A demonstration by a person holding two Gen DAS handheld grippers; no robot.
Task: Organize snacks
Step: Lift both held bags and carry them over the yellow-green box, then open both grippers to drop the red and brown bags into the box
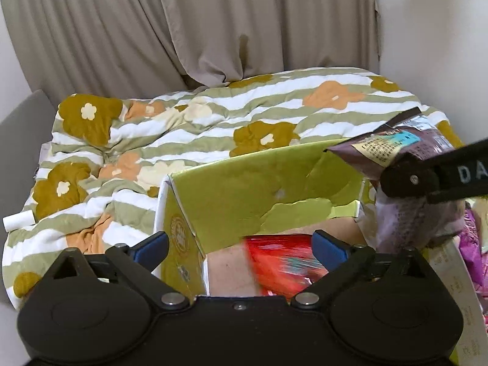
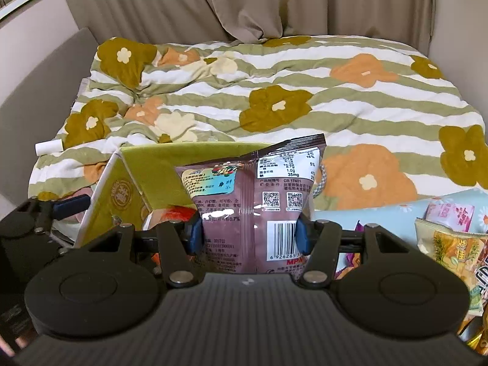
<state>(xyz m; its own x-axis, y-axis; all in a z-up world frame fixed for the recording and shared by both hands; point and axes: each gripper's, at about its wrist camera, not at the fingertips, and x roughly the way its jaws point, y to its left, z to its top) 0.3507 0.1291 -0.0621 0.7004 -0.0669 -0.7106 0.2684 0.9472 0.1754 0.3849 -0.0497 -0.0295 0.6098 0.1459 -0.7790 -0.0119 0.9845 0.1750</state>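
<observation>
The purple snack bag [image 2: 259, 201], glossy with barcode and QR codes showing, stands upright pinched in the right gripper [image 2: 248, 235] over the green box [image 1: 244, 195]. The left gripper [image 1: 241, 248] is spread wide above a blurred red packet [image 1: 280, 265] inside the box. Loose snacks [image 2: 451, 244] lie to the right on the flowered quilt [image 2: 305, 91].

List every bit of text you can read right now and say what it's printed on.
"GB 17401" – purple snack bag, back panel
"35mg", "1.0g" – its nutrition table
"6 926265" – under its barcode, cut off
"MPA" – red letters at its bottom edge, cut off
"DA" – white letters on the right gripper's arm, cut off
Chinese print on the bag, the round seal on the green box and the loose packets: too small or blurred.
</observation>
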